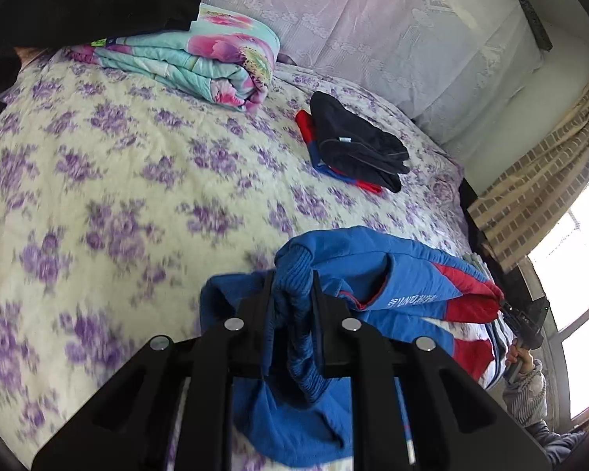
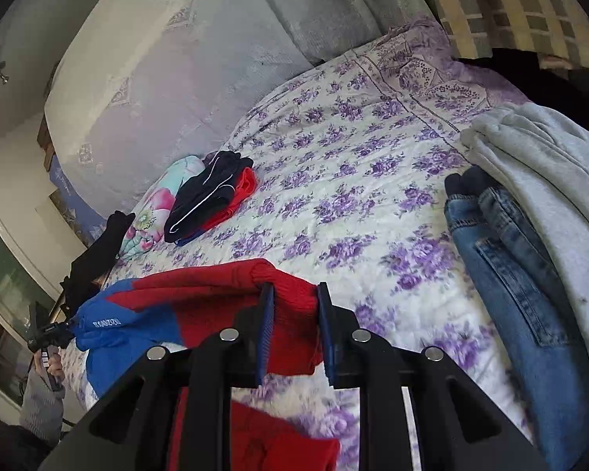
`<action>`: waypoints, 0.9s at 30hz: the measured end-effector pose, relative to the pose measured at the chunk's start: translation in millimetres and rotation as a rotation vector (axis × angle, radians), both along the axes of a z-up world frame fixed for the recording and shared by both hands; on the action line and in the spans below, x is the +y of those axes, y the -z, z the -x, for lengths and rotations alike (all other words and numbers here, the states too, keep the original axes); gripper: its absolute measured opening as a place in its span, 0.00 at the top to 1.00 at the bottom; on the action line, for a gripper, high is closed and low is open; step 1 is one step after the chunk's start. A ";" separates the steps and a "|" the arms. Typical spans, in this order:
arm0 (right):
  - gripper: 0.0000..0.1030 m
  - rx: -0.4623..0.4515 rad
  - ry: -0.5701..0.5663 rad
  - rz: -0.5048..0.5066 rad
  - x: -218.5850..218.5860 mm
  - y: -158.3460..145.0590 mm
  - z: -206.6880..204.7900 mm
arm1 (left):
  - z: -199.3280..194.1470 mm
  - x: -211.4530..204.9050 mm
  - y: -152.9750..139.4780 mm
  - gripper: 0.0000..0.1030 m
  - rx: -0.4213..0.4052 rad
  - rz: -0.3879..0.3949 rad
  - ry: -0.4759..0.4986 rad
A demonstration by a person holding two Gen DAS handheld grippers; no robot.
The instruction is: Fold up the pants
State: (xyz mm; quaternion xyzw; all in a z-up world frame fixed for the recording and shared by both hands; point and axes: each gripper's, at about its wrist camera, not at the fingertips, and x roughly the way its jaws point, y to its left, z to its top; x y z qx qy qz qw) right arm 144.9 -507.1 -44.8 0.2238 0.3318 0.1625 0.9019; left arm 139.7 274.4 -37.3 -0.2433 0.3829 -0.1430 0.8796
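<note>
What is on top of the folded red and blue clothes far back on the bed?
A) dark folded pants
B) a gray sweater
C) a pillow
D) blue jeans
A: dark folded pants lie on top of the red and blue clothes; the jeans lie apart, beside a gray garment.

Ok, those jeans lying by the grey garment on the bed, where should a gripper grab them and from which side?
Take the jeans at the dark waistband end, coming in from the open bedspread side. The grey garment crowds their other edge, and the waistband is thick enough to pinch.
</note>
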 end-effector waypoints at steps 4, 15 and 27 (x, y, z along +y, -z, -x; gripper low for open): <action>0.81 -0.055 0.030 -0.071 -23.3 15.2 56.8 | 41.4 5.6 19.0 0.86 -0.003 0.053 0.022; 0.49 0.179 0.108 -0.383 -12.1 35.4 66.4 | 73.2 1.0 28.1 0.85 -0.007 0.051 0.017; 0.49 0.405 0.178 -0.472 21.7 48.2 41.1 | 66.9 7.4 32.4 0.85 -0.011 0.076 0.033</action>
